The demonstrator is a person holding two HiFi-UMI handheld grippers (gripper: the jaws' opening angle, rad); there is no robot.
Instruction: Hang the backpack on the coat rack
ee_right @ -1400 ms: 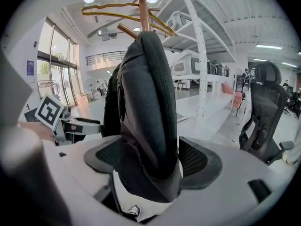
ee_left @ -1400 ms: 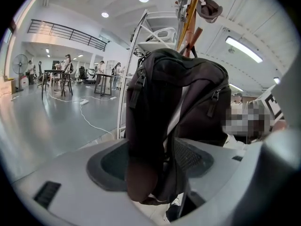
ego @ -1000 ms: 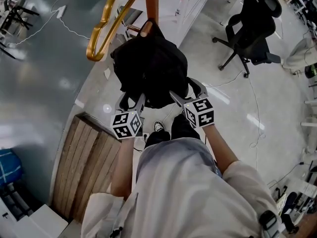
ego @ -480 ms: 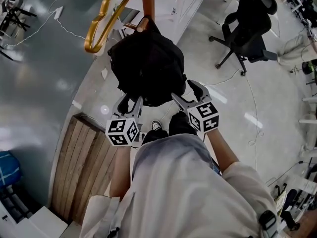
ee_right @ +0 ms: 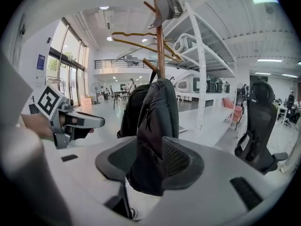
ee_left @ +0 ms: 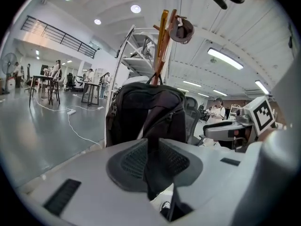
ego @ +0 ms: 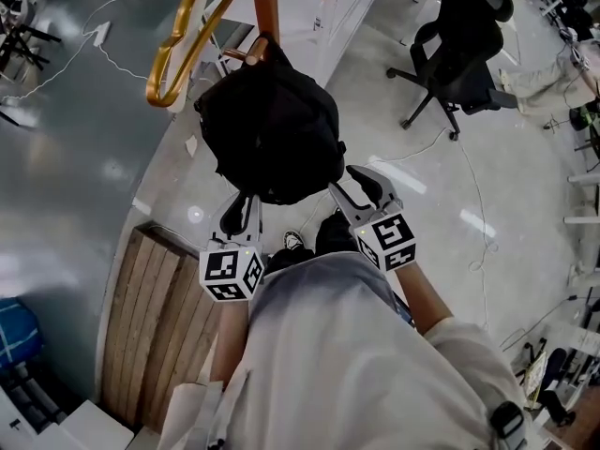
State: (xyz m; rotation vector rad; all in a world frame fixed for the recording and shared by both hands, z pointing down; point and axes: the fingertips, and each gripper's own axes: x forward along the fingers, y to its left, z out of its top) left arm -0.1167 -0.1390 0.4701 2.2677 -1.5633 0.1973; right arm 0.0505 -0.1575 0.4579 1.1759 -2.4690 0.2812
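The black backpack [ego: 270, 129] hangs by its top loop from a peg of the wooden coat rack [ego: 264, 3]. It also shows in the left gripper view [ee_left: 146, 114] and the right gripper view [ee_right: 153, 112]. My left gripper [ego: 242, 216] sits just below the bag's lower left. Its jaws are closing to a narrow gap with nothing pinched between them. My right gripper [ego: 358, 192] is off the bag's lower right. Its jaws are closing too but stand wider, and I see the bag only beyond them.
A gold hanger [ego: 178, 54] hangs from the rack beside the bag, and a cap [ee_right: 168, 6] tops the pole. A black office chair [ego: 459, 54] stands at the right. A wooden pallet [ego: 155, 317] lies on the floor at the left. Cables [ego: 469, 186] trail across the floor.
Both grippers have drawn back from the bag's underside toward the person. Their jaws have narrowed, the left more than the right. The backpack stays hanging on the rack.
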